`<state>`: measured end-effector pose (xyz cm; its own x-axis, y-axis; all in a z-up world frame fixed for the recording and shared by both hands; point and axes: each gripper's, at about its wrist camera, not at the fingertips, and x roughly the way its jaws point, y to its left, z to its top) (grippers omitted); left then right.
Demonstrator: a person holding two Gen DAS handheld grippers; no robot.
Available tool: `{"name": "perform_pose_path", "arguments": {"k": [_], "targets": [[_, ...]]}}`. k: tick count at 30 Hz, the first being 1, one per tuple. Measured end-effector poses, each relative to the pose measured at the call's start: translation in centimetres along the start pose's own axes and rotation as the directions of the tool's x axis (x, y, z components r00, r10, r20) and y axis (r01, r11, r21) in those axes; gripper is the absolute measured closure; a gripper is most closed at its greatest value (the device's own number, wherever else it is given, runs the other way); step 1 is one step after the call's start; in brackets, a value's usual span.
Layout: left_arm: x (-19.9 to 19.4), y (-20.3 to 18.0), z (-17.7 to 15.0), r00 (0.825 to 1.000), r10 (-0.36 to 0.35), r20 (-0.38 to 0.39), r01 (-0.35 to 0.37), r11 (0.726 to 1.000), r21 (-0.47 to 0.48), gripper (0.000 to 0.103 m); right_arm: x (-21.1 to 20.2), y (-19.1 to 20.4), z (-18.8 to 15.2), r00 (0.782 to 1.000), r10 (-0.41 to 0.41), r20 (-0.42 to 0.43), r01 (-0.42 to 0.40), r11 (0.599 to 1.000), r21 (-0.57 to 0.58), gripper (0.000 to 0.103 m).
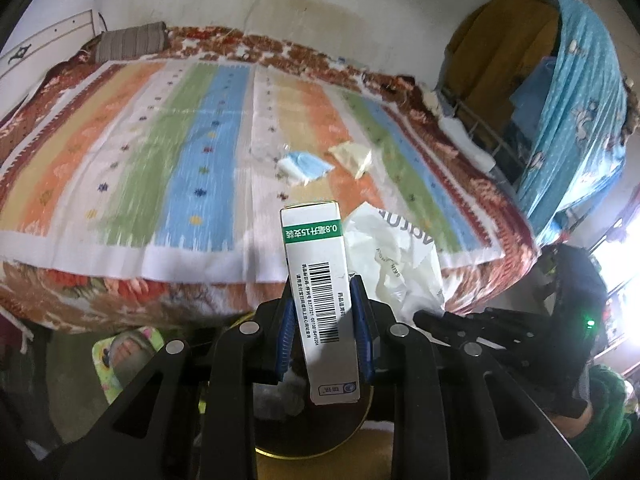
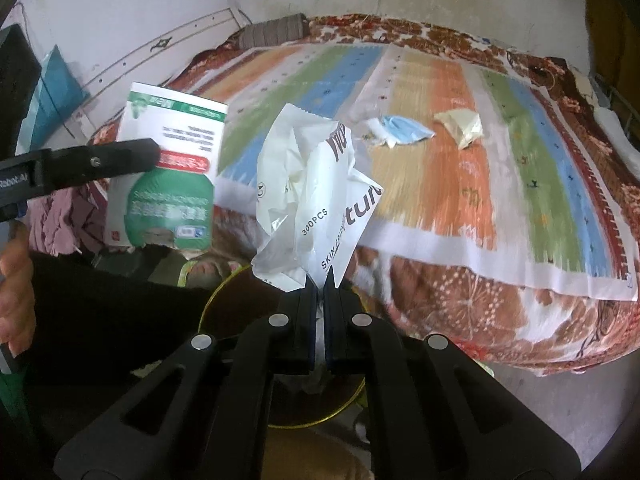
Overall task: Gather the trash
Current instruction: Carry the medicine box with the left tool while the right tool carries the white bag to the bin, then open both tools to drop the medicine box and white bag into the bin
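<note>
My left gripper (image 1: 322,284) is shut on a white and green medicine box (image 1: 320,280), held upright over a round gold-rimmed bin (image 1: 340,444) on the floor. The box also shows in the right wrist view (image 2: 172,160) at the left, with the left gripper's finger across it. My right gripper (image 2: 319,280) is shut on a crumpled white plastic wrapper (image 2: 316,188), also above the bin (image 2: 224,292). The wrapper shows beside the box in the left wrist view (image 1: 396,256). A blue face mask (image 1: 304,166) (image 2: 404,128) and a pale yellow wrapper (image 1: 354,156) (image 2: 462,124) lie on the bed.
The bed has a striped sheet (image 1: 160,140) over a red floral blanket (image 2: 460,304). A striped pillow (image 1: 132,42) lies at its far end. A rack draped in blue cloth (image 1: 576,112) stands at the right. A foot in a sandal (image 1: 128,356) is near the bin.
</note>
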<state>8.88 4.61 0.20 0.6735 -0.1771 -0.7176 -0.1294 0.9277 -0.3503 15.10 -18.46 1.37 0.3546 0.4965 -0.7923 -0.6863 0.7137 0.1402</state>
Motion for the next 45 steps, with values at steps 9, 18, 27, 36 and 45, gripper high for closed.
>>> {"name": "perform_pose_path", "arguments": {"k": [9,18,27,36,45], "targets": [[2.4,-0.2,-1.1,0.994,0.061,-0.096,-0.061,0.998,-0.006,0.078,2.2,1.2,-1.9,0.994,-0.004,-0.105,0.004,1.0,-0.002,0.101],[4.5,-0.2,-2.1,0.974,0.115,-0.195,-0.114,0.993,0.014,0.077,5.4,1.2,-4.2,0.968,0.025,-0.249,-0.012,0.998,0.054,0.101],[6.8,0.8,-3.2,0.949,0.144,-0.279,-0.16,0.986,-0.038,0.077,7.2,0.2,-5.1,0.949,0.042,-0.314,-0.004,0.993,0.121,0.101],[7.6,1.6,-3.2,0.944,0.131,-0.304,-0.161,0.984,-0.078,0.048,8.7,-0.3,-5.4,0.933,0.068,-0.354,-0.006,0.985,0.174,0.071],[6.2,2.7,-1.7,0.963,0.109,-0.246,-0.146,0.98,-0.137,0.044,7.4,-1.0,-4.1,0.952,0.085,-0.295,-0.026,0.979,0.201,0.068]]}}
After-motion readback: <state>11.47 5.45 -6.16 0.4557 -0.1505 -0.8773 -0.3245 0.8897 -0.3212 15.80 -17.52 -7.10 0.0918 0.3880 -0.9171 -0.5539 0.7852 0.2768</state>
